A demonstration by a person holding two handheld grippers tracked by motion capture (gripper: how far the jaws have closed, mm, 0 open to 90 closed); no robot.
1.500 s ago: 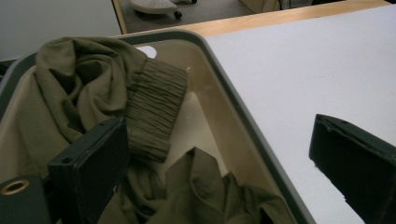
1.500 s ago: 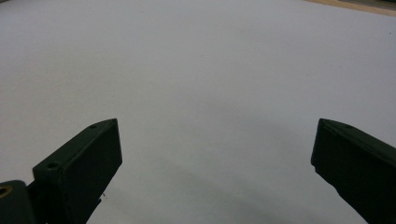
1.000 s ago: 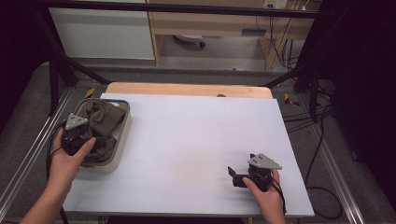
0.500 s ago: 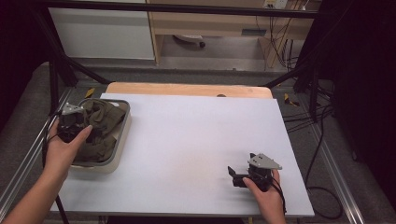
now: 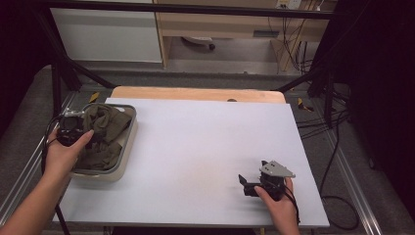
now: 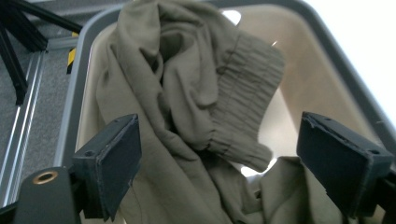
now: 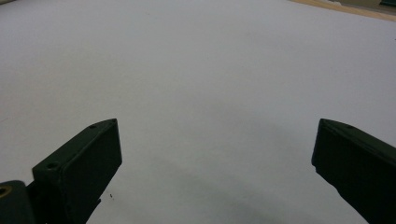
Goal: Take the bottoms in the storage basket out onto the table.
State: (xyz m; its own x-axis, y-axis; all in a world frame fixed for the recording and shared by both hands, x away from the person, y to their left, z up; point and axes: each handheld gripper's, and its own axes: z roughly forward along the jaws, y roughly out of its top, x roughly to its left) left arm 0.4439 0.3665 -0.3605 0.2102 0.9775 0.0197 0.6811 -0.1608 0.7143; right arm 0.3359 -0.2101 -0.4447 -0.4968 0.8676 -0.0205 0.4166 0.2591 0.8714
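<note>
A crumpled olive-green cloth lies in a beige tub with a grey rim at the table's left side. My left gripper hovers at the tub's left rim and points into it. In the left gripper view the cloth lies between and beyond the jaws of the left gripper. Those jaws have just been closing a little, but the pads stand wide and clear of the fabric. My right gripper rests open near the table's front right, with bare white tabletop between its jaws.
The white table top stretches between the tub and the right hand. A wooden board edges its far side. Metal rails run along the left, and cables hang off the right.
My left hand has shifted a little left and away along the tub's rim with its gripper. The right hand has stayed still.
</note>
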